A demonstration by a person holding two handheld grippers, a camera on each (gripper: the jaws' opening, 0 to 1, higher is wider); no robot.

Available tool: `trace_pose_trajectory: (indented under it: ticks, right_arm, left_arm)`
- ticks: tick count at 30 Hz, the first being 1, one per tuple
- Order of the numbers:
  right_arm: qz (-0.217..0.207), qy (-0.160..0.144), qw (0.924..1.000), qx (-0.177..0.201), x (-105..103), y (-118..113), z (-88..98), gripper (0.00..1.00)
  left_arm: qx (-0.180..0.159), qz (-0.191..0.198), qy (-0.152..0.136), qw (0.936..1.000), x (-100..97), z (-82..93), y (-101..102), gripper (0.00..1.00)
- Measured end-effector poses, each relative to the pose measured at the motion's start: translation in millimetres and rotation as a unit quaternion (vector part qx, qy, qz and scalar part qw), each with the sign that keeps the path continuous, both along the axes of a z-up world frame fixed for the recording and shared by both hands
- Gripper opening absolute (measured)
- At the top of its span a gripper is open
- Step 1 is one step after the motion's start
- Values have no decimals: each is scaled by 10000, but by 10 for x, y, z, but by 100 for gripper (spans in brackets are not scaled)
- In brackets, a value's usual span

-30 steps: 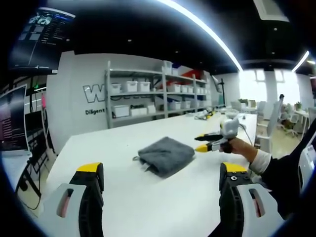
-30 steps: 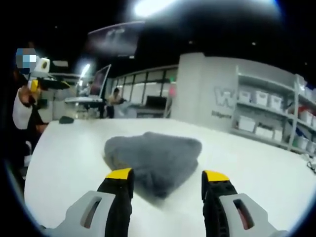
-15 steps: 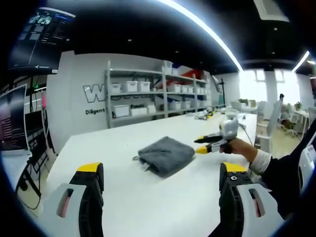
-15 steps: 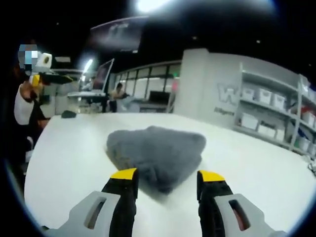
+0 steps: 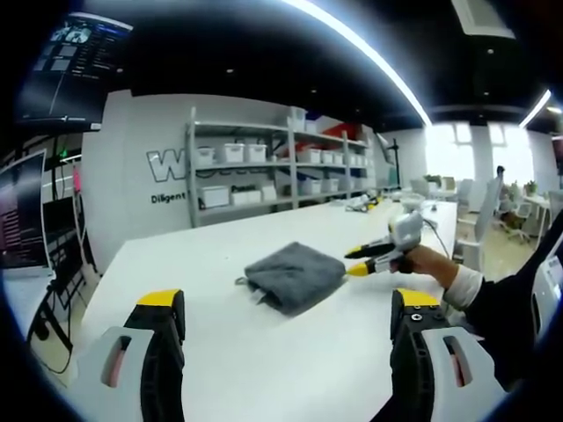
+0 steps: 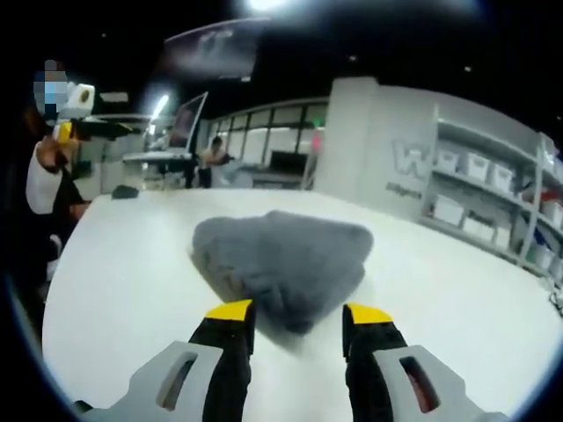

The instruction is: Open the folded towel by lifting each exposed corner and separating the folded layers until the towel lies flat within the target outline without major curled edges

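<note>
Item: grey towel (image 5: 293, 275), folded into a thick pad, lying near the middle of a white table (image 5: 264, 369); from the right gripper view it (image 6: 286, 264) sits at 12 o'clock just beyond the jaw tips, its nearest corner pointing between them. No target outline can be made out on the tabletop. Right gripper (image 6: 299, 314): jaws spread with a gap, yellow tips low over the table and bracketing the near corner, apparently lined up to pinch and lift it; contact cannot be told. Seen from the left gripper view, this gripper (image 5: 362, 261) reaches in from 3 o'clock with its tips at the towel's edge. Left gripper (image 5: 288, 309): jaws wide apart, holding nothing, held back well short of the towel, probably waiting to take a second corner. Surroundings: shelving with white bins (image 5: 264, 171) against the far wall, a monitor (image 5: 22, 215) at 9 o'clock, a dark small object (image 6: 124, 192) on the far table edge. Nothing lies between either gripper and the towel.
</note>
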State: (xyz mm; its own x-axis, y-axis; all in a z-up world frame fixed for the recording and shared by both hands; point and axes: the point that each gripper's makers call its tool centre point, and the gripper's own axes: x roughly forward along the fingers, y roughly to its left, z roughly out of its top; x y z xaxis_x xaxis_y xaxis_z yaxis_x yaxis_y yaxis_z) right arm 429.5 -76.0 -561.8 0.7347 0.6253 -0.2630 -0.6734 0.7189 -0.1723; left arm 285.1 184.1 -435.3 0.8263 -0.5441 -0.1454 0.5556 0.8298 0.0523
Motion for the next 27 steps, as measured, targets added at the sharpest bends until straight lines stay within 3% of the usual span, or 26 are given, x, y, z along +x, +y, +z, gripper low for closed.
trace_pose_trajectory:
  ticks: [16, 27]
  right_arm:
    - [-80, 186, 9994, -262, 17, 21, -83, 29]
    - [-241, 353, 9989, -167, 59, -35, -109, 28]
  left_arm:
    - [-10, 31, 0, 10000, 25, 13, 36, 95]
    - [1, 35, -11, 10000, 18, 16, 29, 95]
